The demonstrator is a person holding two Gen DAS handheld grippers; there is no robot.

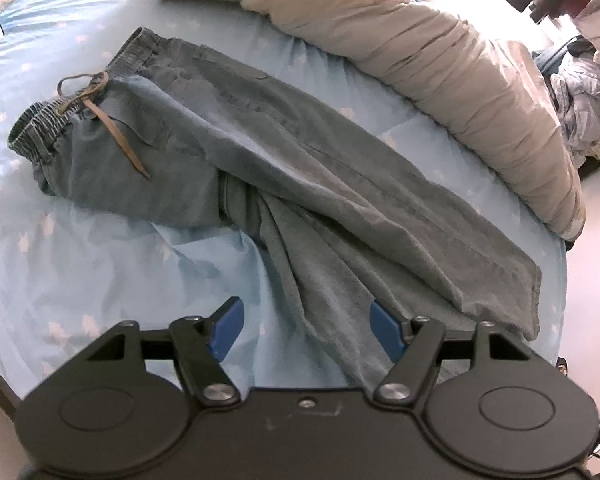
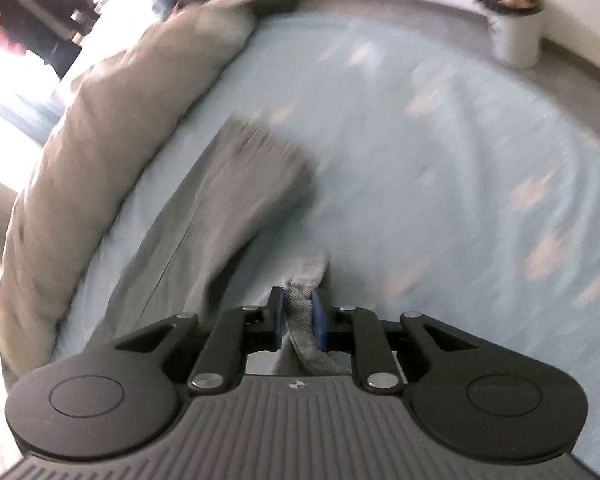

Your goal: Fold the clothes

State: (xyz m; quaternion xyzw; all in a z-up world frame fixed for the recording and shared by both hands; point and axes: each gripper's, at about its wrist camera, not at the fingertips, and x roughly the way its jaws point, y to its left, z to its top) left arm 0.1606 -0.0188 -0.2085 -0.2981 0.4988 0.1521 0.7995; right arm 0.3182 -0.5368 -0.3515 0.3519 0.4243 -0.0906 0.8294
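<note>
A pair of blue denim trousers (image 1: 260,152) lies on the light blue bed sheet (image 1: 80,260), elastic waistband with a brown drawstring (image 1: 112,120) at the upper left, legs running toward the lower right. One leg lies flat; the other is bunched and pulled toward the camera. My left gripper (image 1: 306,320) is open, hovering over the bunched leg and holding nothing. In the blurred right wrist view, my right gripper (image 2: 296,312) is shut on a fold of the trouser leg (image 2: 300,320), while the other leg (image 2: 236,184) stretches ahead on the sheet (image 2: 440,160).
A rolled beige and blue duvet (image 1: 440,60) lies along the far side of the trousers; it shows at the left in the right wrist view (image 2: 100,120). A pile of clothes (image 1: 580,92) lies beyond it. A white bin (image 2: 516,28) stands on the floor past the bed edge.
</note>
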